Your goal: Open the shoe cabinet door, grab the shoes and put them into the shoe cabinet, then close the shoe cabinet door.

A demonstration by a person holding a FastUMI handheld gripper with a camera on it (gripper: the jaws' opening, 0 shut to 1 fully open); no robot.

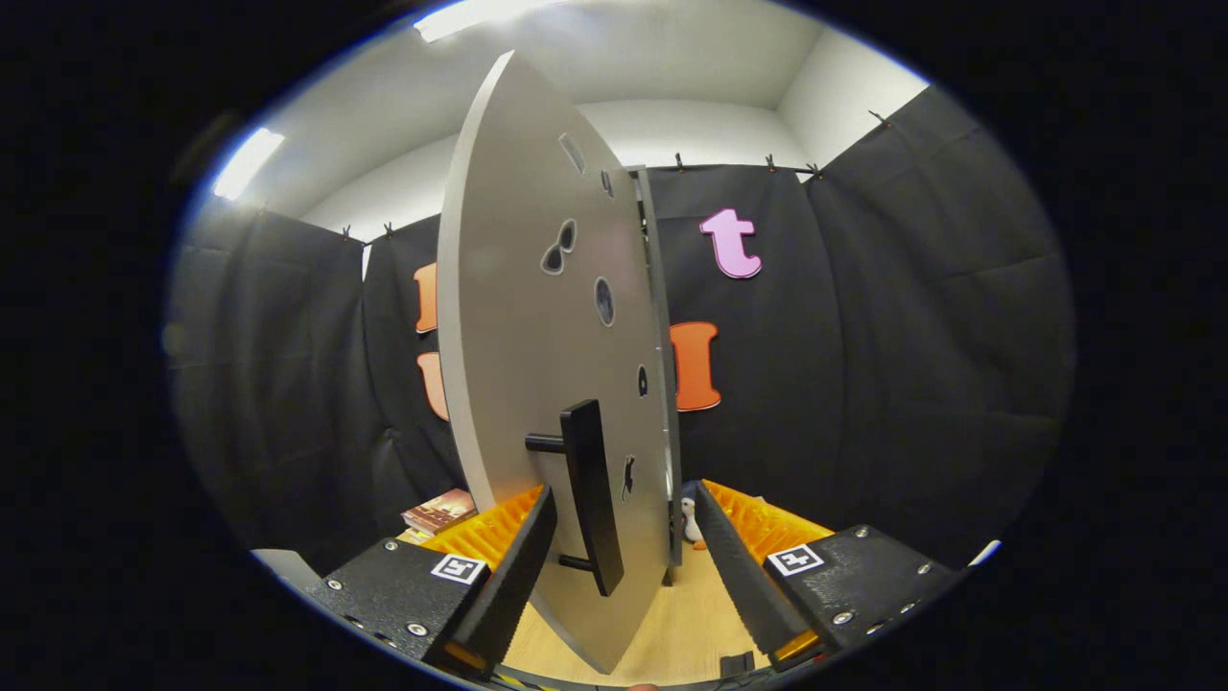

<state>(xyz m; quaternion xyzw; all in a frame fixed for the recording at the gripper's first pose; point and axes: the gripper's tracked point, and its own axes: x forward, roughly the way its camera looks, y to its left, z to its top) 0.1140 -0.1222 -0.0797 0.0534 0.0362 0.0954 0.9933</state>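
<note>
Black cloth hangs on every side of the booth, clipped along a rail under a pale ceiling with two bright strip lights. Underfoot is a light wooden floor [686, 614].

Going from the left: a small stack of books [439, 511] lies on the floor by the cloth wall, just beyond the gripper's left finger. Next comes the shoe cabinet door [523, 317], a tall grey panel seen nearly edge-on and swung partly open, with a few small shaped cut-outs or stickers scattered up its face. Low on that face is a dark bar handle [590, 494] standing off on two short posts. The gripper [622, 547] is spread wide, and the handle and the door's lower edge sit between its two fingers; neither finger presses on the handle, so it grips nothing. Right of the door edge, a thin strip of the cabinet's frame [650, 288] shows; what is inside cannot be seen. Down at floor level, just past the door edge and ahead of the right finger, stands a small white toy figure [690, 521]. Further right is plain black cloth.

As for progress, the door looks ajar rather than fully open, so the first step seems underway or barely finished. No shoes are visible; fetching them, placing them inside and shutting the door all appear left to do.
</note>
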